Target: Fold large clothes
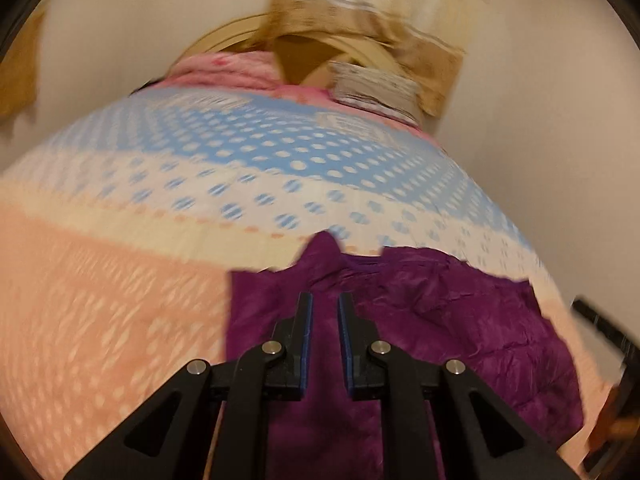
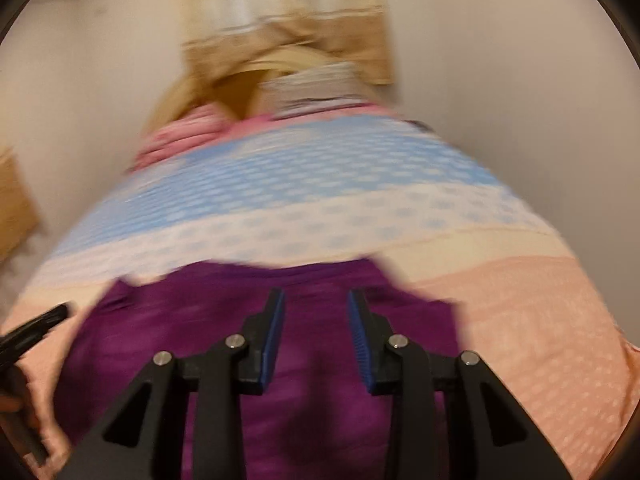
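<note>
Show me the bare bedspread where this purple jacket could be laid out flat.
Free: the blue dotted band between the purple jacket and the pink bedding; also the peach area left of the jacket. Crowded: the headboard end, with pink bedding and a striped pillow.

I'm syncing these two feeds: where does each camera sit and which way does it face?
Left wrist: on the left gripper, looking up the bed over the purple jacket; its own fingers show, the right gripper at the right edge.
Right wrist: on the right gripper, same direction; the left gripper at the left edge.
Shared: jacket, bed, pink bedding.
</note>
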